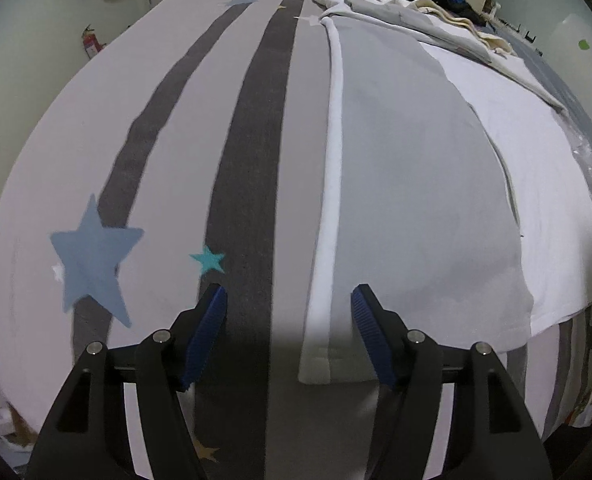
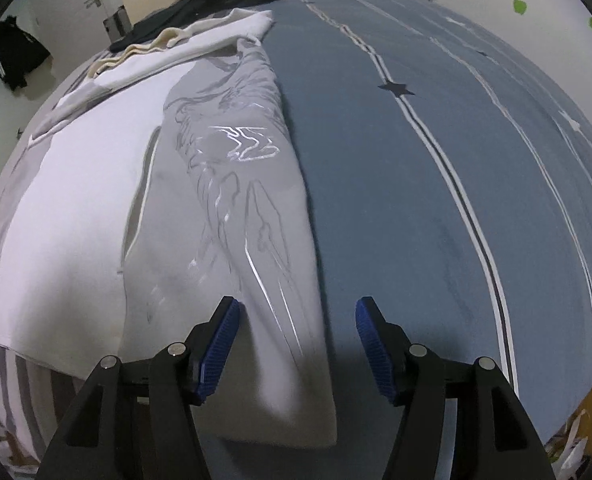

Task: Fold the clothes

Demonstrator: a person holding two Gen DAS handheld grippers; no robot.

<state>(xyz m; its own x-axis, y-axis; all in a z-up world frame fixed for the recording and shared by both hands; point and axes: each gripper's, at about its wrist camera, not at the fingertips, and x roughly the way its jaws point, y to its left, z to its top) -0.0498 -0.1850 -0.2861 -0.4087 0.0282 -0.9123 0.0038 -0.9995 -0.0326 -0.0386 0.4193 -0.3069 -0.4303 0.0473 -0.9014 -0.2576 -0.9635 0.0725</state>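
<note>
A grey and white garment lies flat on the bed. In the left wrist view its grey panel [image 1: 408,184] ends in a white folded edge [image 1: 334,160]. That edge runs down between the fingers of my left gripper [image 1: 288,296], which stands open just above it, the pads touching nothing. In the right wrist view the garment's grey side with a silver print [image 2: 236,184] lies beside its white part [image 2: 68,208]. My right gripper [image 2: 297,306] stands open over the garment's right edge, with the cloth below its left finger and the bedcover below its right.
A bedcover with dark stripes and stars [image 1: 176,120], blue on the other side [image 2: 396,200], spreads under the garment. Cream and white clothes [image 1: 416,12] and black clothes [image 2: 200,4] are piled at the far end. The bed's near edge drops off by the grippers.
</note>
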